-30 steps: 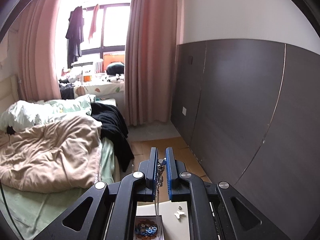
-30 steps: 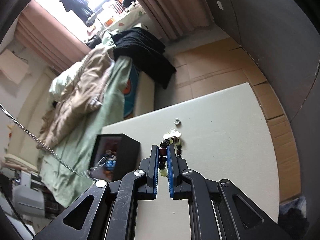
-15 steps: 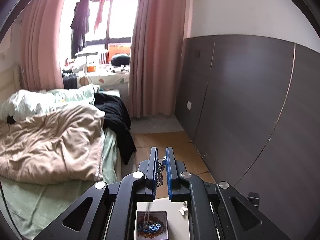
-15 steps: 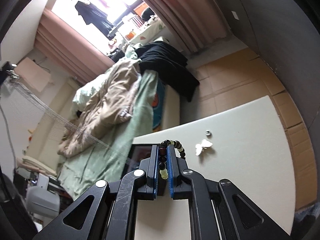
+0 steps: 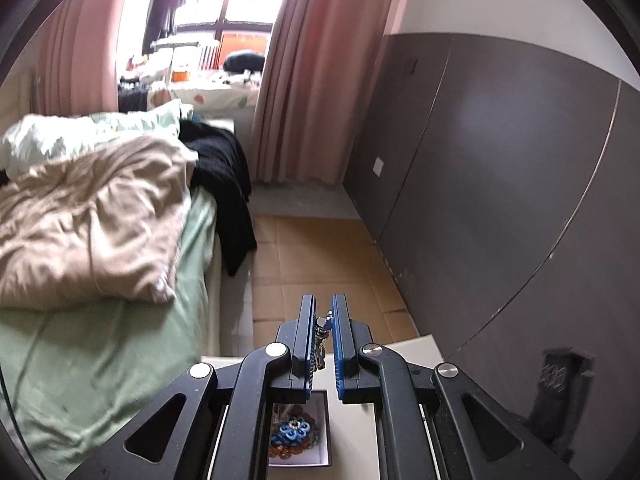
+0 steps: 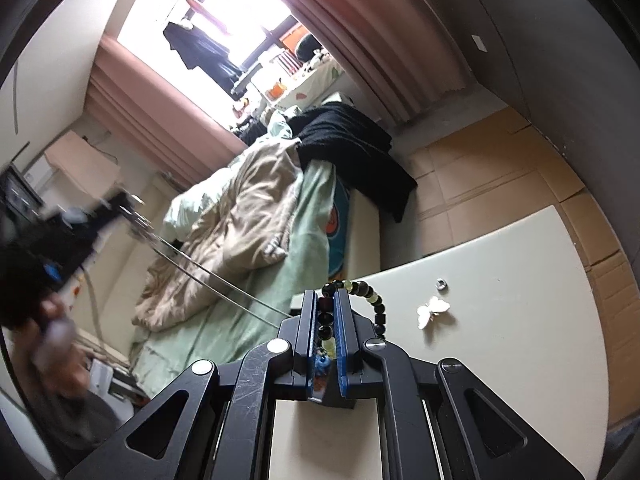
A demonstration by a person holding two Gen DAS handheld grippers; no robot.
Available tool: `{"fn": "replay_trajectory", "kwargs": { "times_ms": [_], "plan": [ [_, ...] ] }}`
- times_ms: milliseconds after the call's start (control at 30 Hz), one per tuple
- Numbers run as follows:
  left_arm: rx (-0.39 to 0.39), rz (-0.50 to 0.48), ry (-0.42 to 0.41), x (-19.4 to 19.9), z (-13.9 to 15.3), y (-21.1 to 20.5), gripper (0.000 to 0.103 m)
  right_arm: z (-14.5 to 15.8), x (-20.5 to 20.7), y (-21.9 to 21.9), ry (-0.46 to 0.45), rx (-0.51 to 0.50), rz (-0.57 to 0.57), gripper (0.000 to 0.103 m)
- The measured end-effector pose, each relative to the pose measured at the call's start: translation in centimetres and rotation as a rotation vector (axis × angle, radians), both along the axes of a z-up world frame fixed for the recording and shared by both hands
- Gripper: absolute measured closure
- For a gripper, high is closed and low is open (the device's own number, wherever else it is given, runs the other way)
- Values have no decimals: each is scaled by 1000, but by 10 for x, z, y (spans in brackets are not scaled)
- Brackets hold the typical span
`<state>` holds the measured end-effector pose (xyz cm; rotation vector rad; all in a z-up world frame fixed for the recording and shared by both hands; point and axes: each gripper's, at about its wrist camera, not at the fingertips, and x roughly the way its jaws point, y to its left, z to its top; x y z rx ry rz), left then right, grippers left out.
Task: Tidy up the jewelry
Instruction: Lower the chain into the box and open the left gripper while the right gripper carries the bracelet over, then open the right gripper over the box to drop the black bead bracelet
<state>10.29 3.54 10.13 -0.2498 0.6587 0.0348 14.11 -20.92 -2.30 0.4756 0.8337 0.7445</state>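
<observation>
My tongs [image 5: 323,320] are black with blue pads. The bracelet [image 6: 372,300] mixes black, dark red and pale yellow-green beads. At the lower middle, blue and amber beads [image 5: 294,434] fill the box. The butterfly clip [image 6: 433,310] is white, the table [image 6: 520,340] cream, the upper-middle curtains [image 5: 320,72] pink.

A lived-in bedroom at home: an unmade bed [image 5: 100,240] with a rumpled beige duvet [image 6: 240,216] stands below the window [image 5: 224,20], pink curtains [image 5: 320,72] beside it, clothes hanging against the glass and cardboard covering the floor [image 5: 312,264] alongside the bed.
</observation>
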Motion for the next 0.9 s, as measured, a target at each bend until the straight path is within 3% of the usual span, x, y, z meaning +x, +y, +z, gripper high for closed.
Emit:
{"fn": "replay_trajectory", "kwargs": {
  "times_ms": [467, 633, 667, 733, 767, 800, 900],
  "plan": [
    [-177, 17, 109, 9, -125, 21, 95, 2, -5, 3, -29, 36, -19, 94],
    [-242, 7, 207, 20, -157, 28, 93, 0, -9, 15, -44, 70, 3, 94],
    [-253, 16, 217, 18, -161, 30, 89, 0, -9, 21, -49, 69, 10, 94],
    [-261, 37, 239, 15, -165, 35, 67, -1, -9, 32, -58, 67, 28, 94],
    [-267, 40, 245, 14, -164, 38, 40, -3, -8, 38, -57, 71, 39, 94],
    [-274, 44, 237, 13, -162, 40, 21, -6, -7, 46, -52, 71, 51, 94],
    [-276, 73, 194, 5, -150, 52, 18, -14, -5, 63, -38, 44, 66, 94]
  ]
}}
